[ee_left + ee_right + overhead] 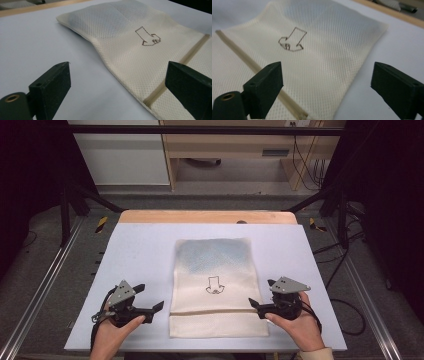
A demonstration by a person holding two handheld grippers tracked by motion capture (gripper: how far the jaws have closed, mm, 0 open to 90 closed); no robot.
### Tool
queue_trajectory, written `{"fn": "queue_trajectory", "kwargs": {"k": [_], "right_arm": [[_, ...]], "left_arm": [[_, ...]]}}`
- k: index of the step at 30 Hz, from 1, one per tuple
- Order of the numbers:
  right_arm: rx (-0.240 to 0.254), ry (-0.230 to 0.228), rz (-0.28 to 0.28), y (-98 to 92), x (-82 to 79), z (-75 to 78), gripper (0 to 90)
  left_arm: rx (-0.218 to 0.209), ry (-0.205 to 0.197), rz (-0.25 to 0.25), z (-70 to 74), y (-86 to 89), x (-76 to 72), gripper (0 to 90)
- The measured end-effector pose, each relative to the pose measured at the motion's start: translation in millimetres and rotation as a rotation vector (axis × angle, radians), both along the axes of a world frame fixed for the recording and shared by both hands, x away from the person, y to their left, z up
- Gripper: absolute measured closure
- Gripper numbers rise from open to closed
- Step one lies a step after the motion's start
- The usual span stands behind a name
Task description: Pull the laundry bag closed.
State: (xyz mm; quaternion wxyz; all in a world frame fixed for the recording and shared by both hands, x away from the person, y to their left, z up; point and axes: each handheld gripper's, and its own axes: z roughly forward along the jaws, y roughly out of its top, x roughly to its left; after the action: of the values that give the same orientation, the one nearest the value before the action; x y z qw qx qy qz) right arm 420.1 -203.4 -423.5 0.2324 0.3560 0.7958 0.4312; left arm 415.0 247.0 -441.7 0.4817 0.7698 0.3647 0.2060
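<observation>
A: On the left, what does the person hold?

B: The left gripper (150, 299), black with a grey three-cornered plate on top. Its jaws stand wide apart and nothing is between them. It sits just beside the left edge of the mesh bag (217, 287), not touching it.

A: And the bag, how does it look?

B: It is a flat rectangle of cream fabric with a fine net texture, lying in the middle of the pale worktop (140, 250), toward the near edge. The far part looks a little grey-blue under the mesh. A small dark outline drawing (215, 285) is near the centre. A narrow beige strip (210, 312) crosses it from side to side, close to the near end. In the left gripper view the bag (130, 50) swells softly, like a thin cushion.

A: And on the right?

B: The right gripper (262, 295), the same shape, with its jaws also wide open and empty. In the right gripper view the strip (249, 62) passes beside one block-shaped jaw, and the bag's edge lies between the jaws.
</observation>
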Motion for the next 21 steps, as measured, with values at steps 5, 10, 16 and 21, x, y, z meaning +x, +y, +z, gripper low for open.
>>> {"fn": "queue_trajectory", "kwargs": {"k": [5,10,16,21], "right_arm": [[0.008,-0.05,-0.015,2.0,-0.4,2.6,6.2],[0.01,-0.084,-0.037,2.2,-0.7,4.4,6.2],[0.032,-0.126,-0.125,-18.7,1.1,8.7,6.5],[0.051,-0.145,-0.197,-41.6,2.3,7.8,6.6]], "left_arm": [[0.008,-0.048,0.025,1.3,-2.3,-0.3,4.2],[-0.012,-0.096,0.04,6.2,0.1,-5.2,3.4],[-0.019,-0.158,0.067,11.2,17.4,-2.3,2.6],[0.27,-0.356,-0.067,24.6,50.4,20.2,2.7]]}}
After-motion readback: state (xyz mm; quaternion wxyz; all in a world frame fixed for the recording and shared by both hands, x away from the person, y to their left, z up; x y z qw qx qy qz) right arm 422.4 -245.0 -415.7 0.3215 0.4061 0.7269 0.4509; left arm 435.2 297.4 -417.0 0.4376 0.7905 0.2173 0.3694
